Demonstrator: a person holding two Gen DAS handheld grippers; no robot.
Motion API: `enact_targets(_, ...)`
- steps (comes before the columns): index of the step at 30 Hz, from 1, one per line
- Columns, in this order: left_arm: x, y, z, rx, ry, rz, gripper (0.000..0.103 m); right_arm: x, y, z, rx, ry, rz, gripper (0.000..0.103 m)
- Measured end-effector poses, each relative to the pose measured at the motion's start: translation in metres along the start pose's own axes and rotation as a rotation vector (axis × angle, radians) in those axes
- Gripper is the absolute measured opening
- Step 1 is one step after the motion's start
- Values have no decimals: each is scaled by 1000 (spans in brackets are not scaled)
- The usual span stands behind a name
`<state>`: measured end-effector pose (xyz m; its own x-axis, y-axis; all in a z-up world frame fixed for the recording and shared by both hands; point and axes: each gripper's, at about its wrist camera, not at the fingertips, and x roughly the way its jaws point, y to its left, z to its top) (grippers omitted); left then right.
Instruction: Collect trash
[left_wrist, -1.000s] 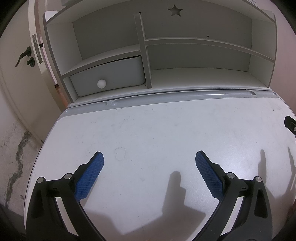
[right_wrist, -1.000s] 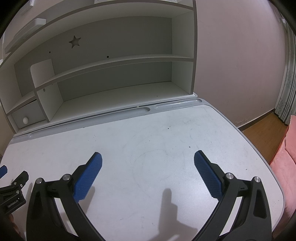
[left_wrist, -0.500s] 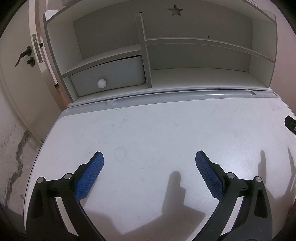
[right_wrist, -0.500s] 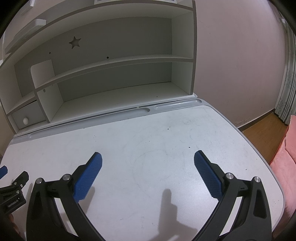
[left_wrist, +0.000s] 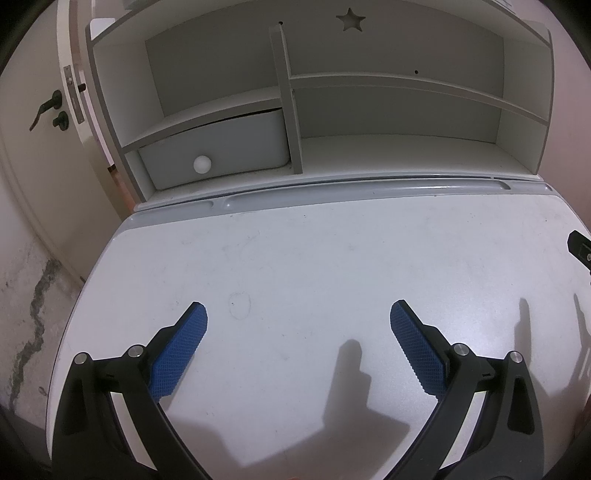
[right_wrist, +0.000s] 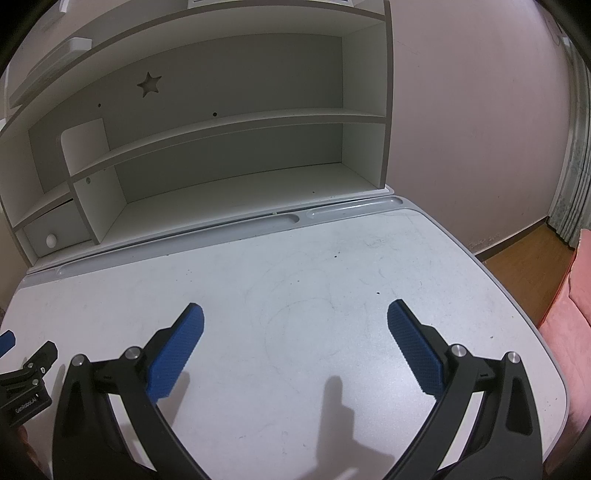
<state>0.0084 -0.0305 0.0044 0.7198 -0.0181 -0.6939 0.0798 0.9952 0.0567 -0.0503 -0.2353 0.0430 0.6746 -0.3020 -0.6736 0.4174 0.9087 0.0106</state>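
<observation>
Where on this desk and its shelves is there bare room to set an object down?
The desktop is bare from the grooved back tray to both open grippers, left gripper and right gripper. The wide lower shelf beside the drawer is free too. No spot looks crowded.

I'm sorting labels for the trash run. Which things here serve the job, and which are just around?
Job:
left claw, open
right claw, open
No trash shows.

Just around:
desk
shelf unit
drawer
door
</observation>
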Motion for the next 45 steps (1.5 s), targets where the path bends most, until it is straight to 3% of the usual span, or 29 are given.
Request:
enact_targets(13, -1, -1, 0, -4, -1, 3, 96, 0, 0, 0, -1, 1, 1, 96)
enact_targets(23, 12, 5, -3, -92, 63, -107, 96, 1, 5, 0, -16, 14, -6, 96)
enact_targets(27, 17, 8, -5, -121, 92, -98, 96, 1, 7, -2, -24, 19, 10, 96)
enact_targets(31, 26, 9, -8, -105, 163, -168, 96, 4, 12, -5, -58, 59, 43, 96)
enact_targets(37, 22, 15, -14, -133, 148, -168, 96, 11, 18, -14, -79, 153, 91, 96)
enact_targets(45, 25, 5, -14, -27, 172, -133, 97, 28, 15, -18, -32, 260, 109, 96)
